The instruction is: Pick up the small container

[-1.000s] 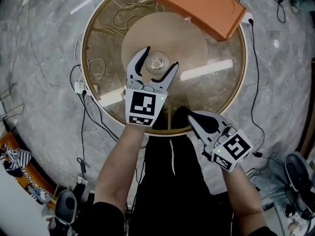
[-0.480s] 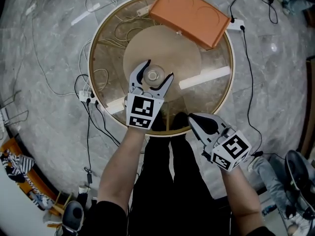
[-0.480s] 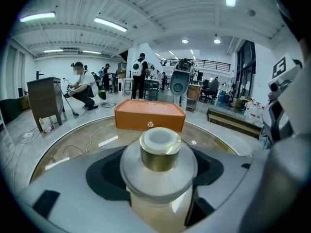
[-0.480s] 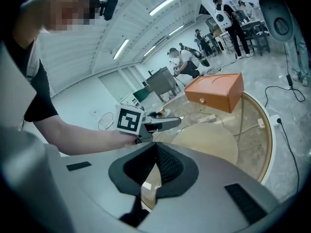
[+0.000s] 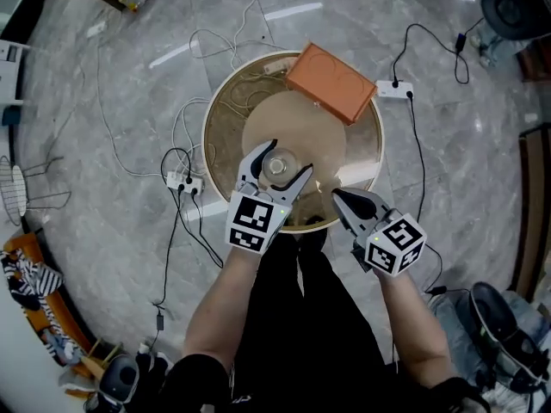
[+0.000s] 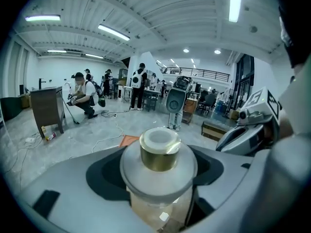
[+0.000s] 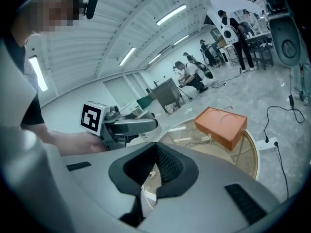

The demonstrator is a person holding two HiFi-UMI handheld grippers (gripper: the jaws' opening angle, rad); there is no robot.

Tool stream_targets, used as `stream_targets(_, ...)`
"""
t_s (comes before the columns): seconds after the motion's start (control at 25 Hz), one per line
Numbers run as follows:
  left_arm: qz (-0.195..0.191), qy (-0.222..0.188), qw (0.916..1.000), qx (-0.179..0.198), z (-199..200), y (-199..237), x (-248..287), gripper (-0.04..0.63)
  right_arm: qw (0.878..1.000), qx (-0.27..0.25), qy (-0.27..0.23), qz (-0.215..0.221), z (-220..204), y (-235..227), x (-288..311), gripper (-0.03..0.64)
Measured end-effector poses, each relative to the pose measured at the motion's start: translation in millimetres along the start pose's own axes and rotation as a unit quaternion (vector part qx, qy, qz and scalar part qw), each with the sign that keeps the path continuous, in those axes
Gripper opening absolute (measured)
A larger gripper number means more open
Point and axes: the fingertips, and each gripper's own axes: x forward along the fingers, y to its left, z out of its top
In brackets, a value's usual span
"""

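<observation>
The small container (image 5: 277,163), a clear jar with a gold neck and a white lid (image 6: 160,139), sits between the jaws of my left gripper (image 5: 289,158). Those jaws have just been closing and now press on the jar's sides. The jar hangs well above the round glass table (image 5: 217,114), over its near edge. My right gripper (image 5: 337,194) floats to the right of the left one at about the same height. Its jaws are shut with nothing between them (image 7: 155,165). The jar's lower body is hidden behind the left jaws.
An orange box (image 5: 331,82) lies on the far side of the table. A brown disc (image 5: 301,123) shows beneath the glass. Cables and power strips (image 5: 393,89) lie on the marble floor around it. Several people (image 6: 83,95) stand far off in the hall.
Both grippers have risen high above the table, which now looks much smaller. The left gripper has closed on the container and lifted it off the glass.
</observation>
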Motion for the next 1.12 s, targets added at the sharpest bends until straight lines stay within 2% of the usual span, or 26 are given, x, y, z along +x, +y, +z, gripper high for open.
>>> stream_targets(0.2, 0.007, -0.013, 0.9998, 0.017, 74.1, -26.0, -66.1, 0.348, 0.999, -0.038, 0.014, 0.016, 42.2, 54.5, -46.6, 0.014)
stream_targets(0.52, 0.022, -0.038, 0.9987, 0.028, 155.8, -43.9, -136.2, 0.347, 0.999, -0.036, -0.017, 0.009, 85.0, 95.9, -97.2, 0.014)
stream_targets(0.84, 0.033, -0.040, 0.9983, 0.026, 194.1, -76.5, -195.2, 0.347, 0.997, -0.055, -0.041, 0.037, 110.6, 147.2, -127.7, 0.014)
stream_targets(1.12, 0.052, -0.044, 0.9971, 0.035, 210.1, -110.9, -248.3, 0.347, 0.993, -0.082, -0.064, 0.059, 130.1, 181.4, -165.5, 0.014)
